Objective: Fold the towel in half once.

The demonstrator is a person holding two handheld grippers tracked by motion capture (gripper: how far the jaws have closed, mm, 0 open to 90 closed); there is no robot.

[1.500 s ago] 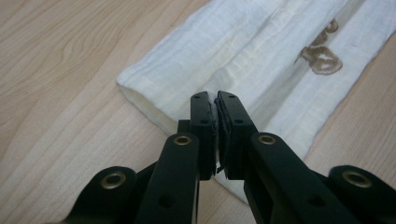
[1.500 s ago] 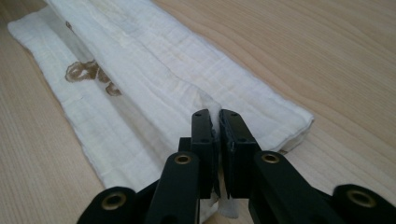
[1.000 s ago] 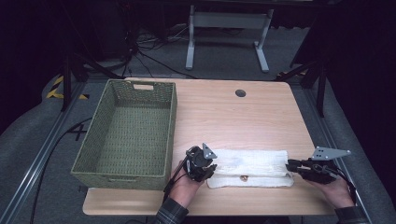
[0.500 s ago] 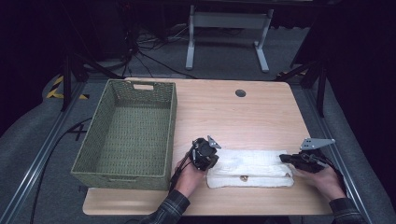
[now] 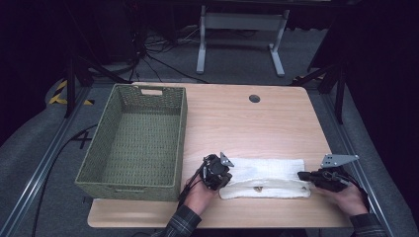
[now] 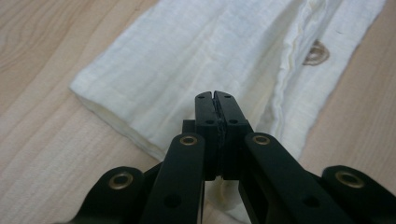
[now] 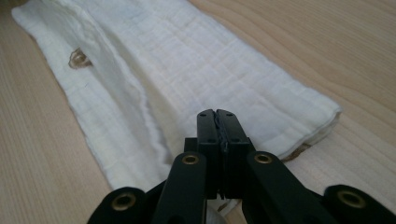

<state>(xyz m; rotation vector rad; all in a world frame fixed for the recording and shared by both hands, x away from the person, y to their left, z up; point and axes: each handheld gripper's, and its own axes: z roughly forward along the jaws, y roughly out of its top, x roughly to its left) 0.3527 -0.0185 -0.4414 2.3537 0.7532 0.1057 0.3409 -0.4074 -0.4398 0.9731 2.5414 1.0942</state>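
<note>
Presently, a folded white cloth (image 5: 267,177) lies flat along the near edge of the table (image 5: 247,123), just right of a green woven basket (image 5: 136,138); the basket appears empty. The left gripper (image 5: 217,172) sits at the cloth's left end and the right gripper (image 5: 316,178) at its right end; each is held in a hand.

Left gripper view: jaws pressed fully together above the cloth; whether any fabric is pinched between them I cannot tell; the same holds in the right gripper view.

Handling, as a judgement: the cloth is light, soft and limp; it will sag and unfold if lifted from one point, so the two short ends or their corners are the sound places to take hold, one gripper at each; pinch through all layers, or the top ply alone will peel away; no fragility and little risk of slip on the textured weave.

Appearance: off-white gauzy weave with a faint grid; folded lengthwise into a long strip, a puckered hem running down its length; a small brown mark (image 6: 316,52) sits on the lower layer.
</note>
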